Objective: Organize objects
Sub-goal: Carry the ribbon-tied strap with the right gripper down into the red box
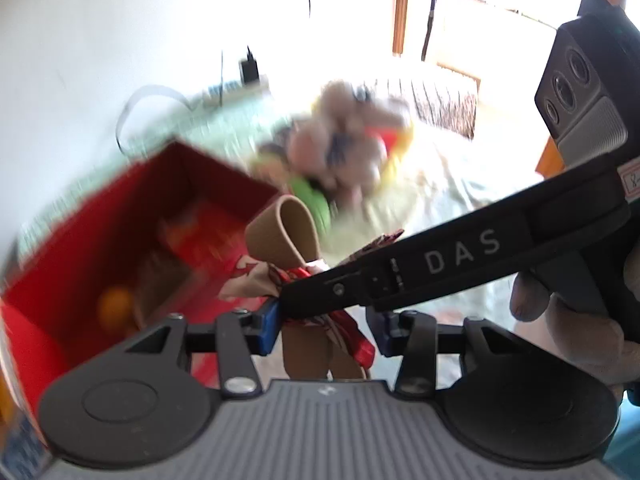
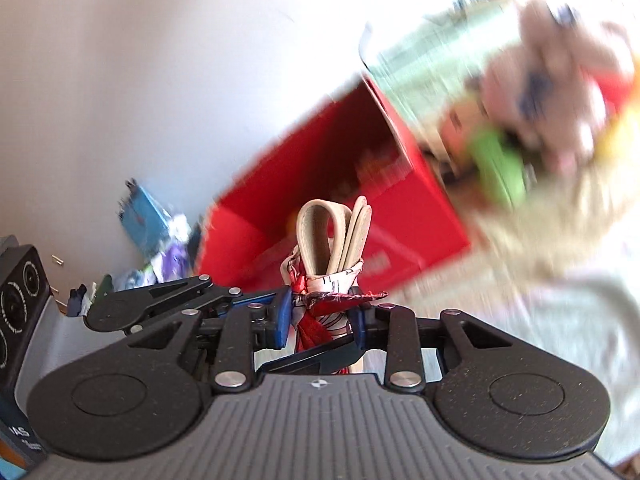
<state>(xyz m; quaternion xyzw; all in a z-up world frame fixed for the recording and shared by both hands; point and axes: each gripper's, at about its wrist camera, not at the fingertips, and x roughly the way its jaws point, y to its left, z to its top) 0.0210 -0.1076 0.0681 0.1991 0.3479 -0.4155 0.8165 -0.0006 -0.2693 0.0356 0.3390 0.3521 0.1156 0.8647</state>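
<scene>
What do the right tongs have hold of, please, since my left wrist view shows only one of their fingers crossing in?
Observer: Both pads of the right tongs flank the cloth wrap of the strap bundle and are closed on it.
Operator: Is the strap just that one loop?
Observer: No, two flat strap ends stand beside the loop.
Operator: Is anything beside the red box that I cannot see?
Observer: A blue item and some blurred clutter lie by the wall, left of the box in the right wrist view.
</scene>
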